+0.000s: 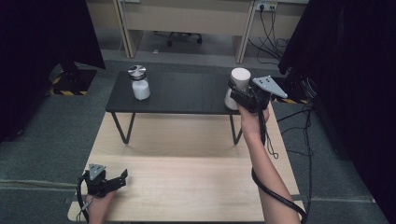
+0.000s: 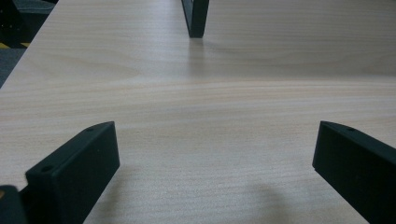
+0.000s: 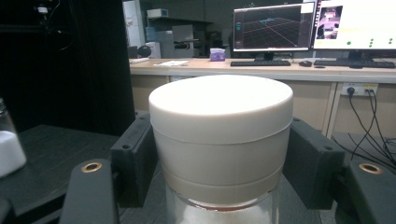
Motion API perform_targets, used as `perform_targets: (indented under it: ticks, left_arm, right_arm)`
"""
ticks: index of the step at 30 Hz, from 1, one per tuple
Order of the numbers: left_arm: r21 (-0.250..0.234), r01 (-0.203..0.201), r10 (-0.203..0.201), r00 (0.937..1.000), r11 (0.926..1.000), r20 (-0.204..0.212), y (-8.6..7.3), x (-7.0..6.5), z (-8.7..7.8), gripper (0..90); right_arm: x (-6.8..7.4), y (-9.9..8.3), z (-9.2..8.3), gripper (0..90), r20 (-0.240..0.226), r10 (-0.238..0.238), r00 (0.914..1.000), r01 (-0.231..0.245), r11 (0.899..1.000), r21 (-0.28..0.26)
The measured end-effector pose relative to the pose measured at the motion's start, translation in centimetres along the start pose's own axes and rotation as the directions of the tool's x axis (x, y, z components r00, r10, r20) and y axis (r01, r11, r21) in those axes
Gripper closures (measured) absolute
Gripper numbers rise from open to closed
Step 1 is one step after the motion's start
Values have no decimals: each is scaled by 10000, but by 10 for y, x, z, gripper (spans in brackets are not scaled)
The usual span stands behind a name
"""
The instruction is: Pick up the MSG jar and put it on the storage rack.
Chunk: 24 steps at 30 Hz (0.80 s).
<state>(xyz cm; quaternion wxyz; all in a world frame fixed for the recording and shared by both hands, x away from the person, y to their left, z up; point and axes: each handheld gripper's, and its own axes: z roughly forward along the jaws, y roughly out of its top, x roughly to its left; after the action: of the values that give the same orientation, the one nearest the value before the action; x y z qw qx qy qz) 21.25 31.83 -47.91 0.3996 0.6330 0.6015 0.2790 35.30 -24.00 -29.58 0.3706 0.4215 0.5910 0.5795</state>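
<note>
Right now your right gripper (image 1: 243,94) has its jaws pinching the white lid (image 3: 221,135) of the glass jar (image 1: 235,88), which sits at the right end of the small black bench (image 1: 177,93), very near its front edge. That is your main risk: the grip is on the lid alone, not on the glass below it, so if you lift and the lid is loose, the jar body may stay behind or drop away. Judging by how close it stands to the edge, a sideways drag could also tip it off onto the wooden bench (image 1: 187,177) below. The second jar (image 1: 139,82), with the metal cap, stands well apart at the left end, so a collision looks unlikely. Your left gripper (image 1: 108,183) rests low over the wooden bench with its jaws spread and holding nothing.
</note>
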Motion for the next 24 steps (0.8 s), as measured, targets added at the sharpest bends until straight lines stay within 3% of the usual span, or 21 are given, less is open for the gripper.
perform_targets:
  ticks: [13,24]
  left_arm:
    - [-24,87,-87,9999,10000,77,0,2,0,0]
    - [-23,79,-79,9999,10000,86,0,2,0,0]
  right_arm:
    - [2,4,29,337,77,-105,9999,105,9999,65]
    - [2,-2,33,337,130,-147,9998,148,9998,-105]
